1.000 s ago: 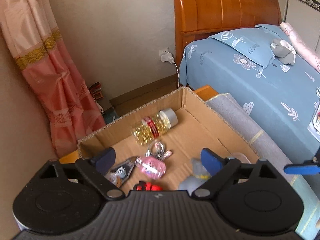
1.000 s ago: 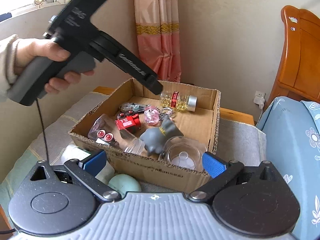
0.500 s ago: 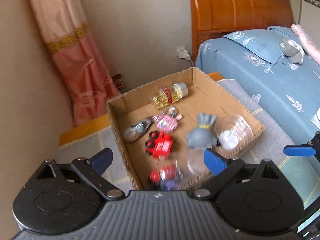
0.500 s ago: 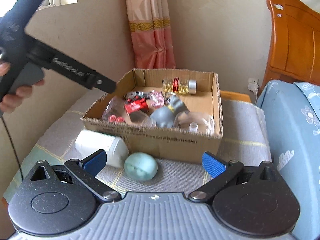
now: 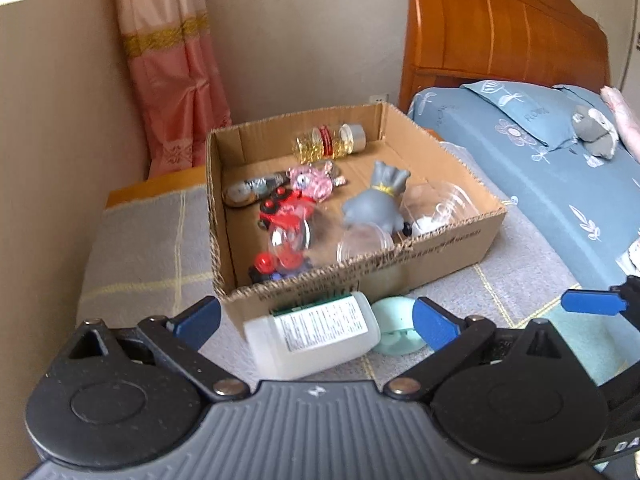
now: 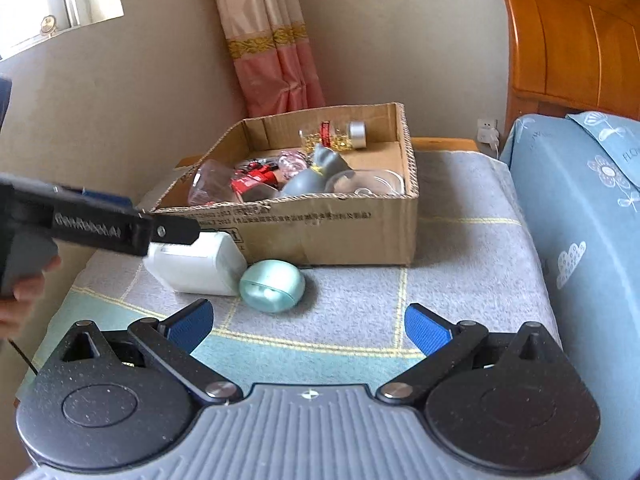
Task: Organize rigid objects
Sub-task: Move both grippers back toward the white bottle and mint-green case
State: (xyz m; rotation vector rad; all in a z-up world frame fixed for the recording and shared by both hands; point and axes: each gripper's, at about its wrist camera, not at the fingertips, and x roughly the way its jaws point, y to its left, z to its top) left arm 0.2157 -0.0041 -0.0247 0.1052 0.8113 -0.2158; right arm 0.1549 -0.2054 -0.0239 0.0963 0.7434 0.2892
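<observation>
A white bottle [image 5: 312, 336] lies on its side on the cloth in front of a cardboard box [image 5: 440, 248]. My left gripper [image 5: 316, 322] hangs just over it, its jaws opening; the bottle sits between the blue fingers with neither pad touching it. A teal oval case [image 5: 394, 320] rests right of the bottle. The box holds a yellow capsule bottle [image 5: 330, 144], a grey figurine [image 5: 374, 204], a red toy car [image 5: 286, 208] and clear domes. In the right wrist view my right gripper [image 6: 308, 326] stands open and empty, short of the teal case [image 6: 272, 286]; the left gripper [image 6: 160, 229] covers the bottle [image 6: 196, 264].
A grey and teal checked cloth [image 6: 460, 280] covers the low table. A blue-sheeted bed [image 5: 540, 168] with a wooden headboard [image 5: 500, 40] lies to the right. A pink curtain [image 5: 176, 80] and a beige wall stand behind the box. A hand [image 6: 24, 292] holds the left gripper.
My left gripper has drawn back from over the box and sunk in front of it, its jaws wider, with the white bottle now between the fingers. The right gripper has backed off and dropped a little.
</observation>
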